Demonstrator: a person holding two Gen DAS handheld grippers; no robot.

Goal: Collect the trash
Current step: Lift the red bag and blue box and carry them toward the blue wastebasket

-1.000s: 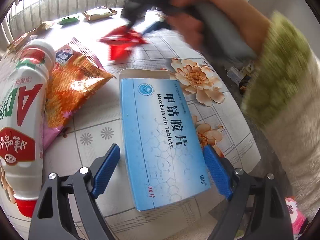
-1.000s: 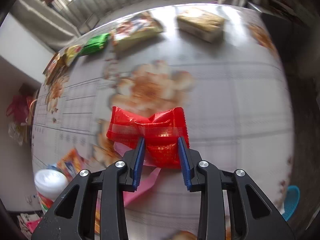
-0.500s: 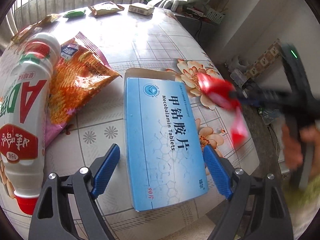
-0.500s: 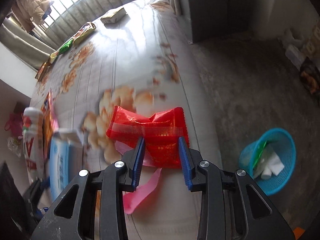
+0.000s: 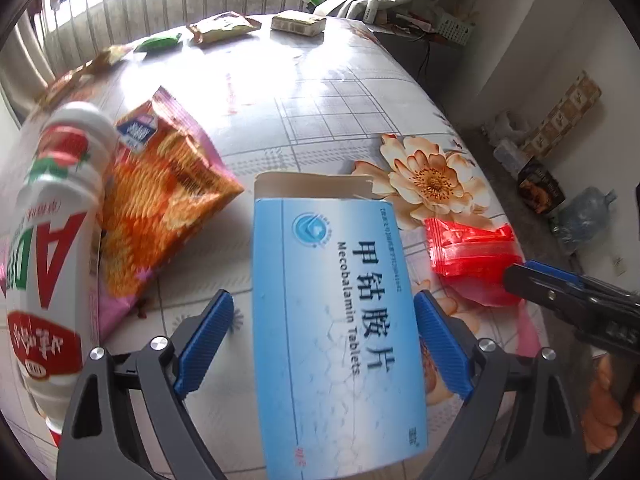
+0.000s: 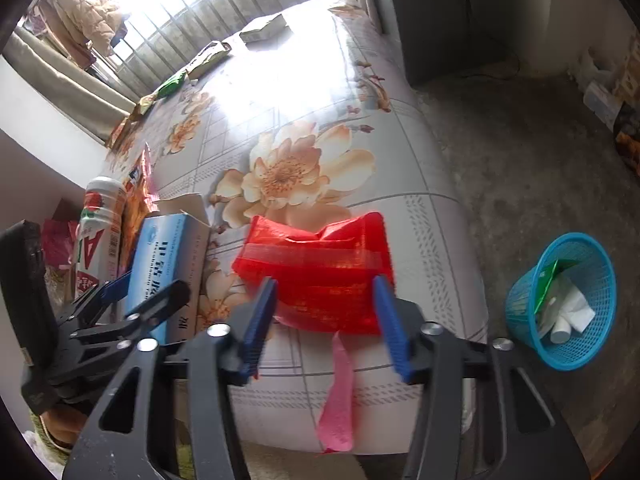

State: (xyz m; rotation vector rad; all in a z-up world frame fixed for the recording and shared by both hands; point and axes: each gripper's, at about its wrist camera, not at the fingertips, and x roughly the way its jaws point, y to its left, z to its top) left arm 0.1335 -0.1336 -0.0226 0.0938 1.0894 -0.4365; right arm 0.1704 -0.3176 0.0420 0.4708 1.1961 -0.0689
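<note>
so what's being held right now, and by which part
Left gripper holds nothing, open astride the tablet box. Right gripper flanks the near end of the red wrapper; grip cannot be told.

table [image 5: 340,92] w/ floral plastic cloth: white drink bottle [image 5: 52,248] lying beside orange snack bag [image 5: 160,200], blue tablet box [image 5: 336,320] near front edge, green wrapper [image 5: 158,43], tan packet [image 5: 222,29] & small carton [image 5: 298,23] at far end (by window).

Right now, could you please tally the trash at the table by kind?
Boxes: 2, blue box, tan box.
Bottles: 1, white bottle.
Wrappers: at least 5, red wrapper, orange wrapper, green wrapper, beige wrapper, brown wrapper; the far-left edge is blurred.
Total: 8.
</note>
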